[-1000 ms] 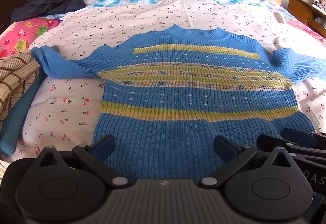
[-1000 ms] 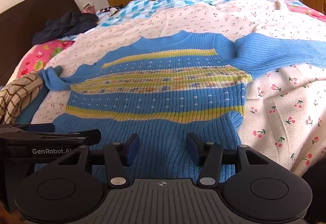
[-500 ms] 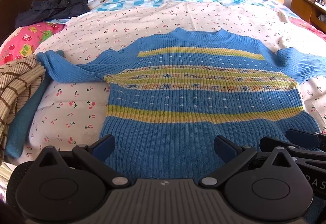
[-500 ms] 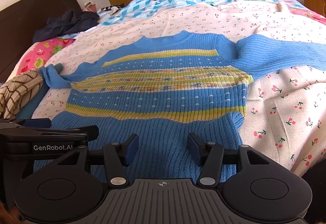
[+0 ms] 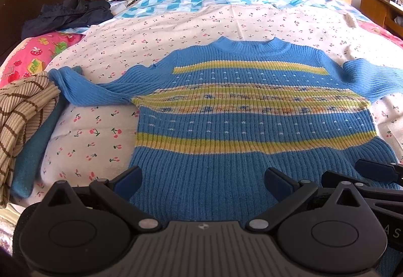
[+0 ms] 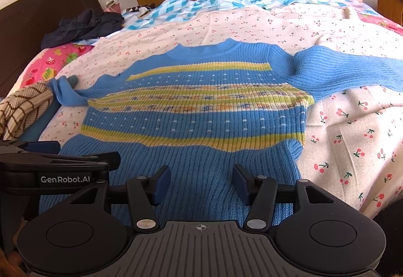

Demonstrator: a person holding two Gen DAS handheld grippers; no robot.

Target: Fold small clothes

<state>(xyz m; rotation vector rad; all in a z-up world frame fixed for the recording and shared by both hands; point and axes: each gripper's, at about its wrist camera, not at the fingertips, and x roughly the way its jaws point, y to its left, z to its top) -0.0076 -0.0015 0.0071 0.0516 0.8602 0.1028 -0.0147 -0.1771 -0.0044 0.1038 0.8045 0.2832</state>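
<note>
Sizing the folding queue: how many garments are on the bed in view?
4. Blue striped sweater spread flat at centre; beige striped knit and teal piece beside it at the left edge; dark jacket heaped by the headboard. More may lie out of frame.

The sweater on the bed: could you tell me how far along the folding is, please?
Done: the sweater lies spread flat, both sleeves out. In hand: nothing; the left gripper and right gripper hover over the hem, jaws open and empty. Left: every fold, sleeves and body.
</note>
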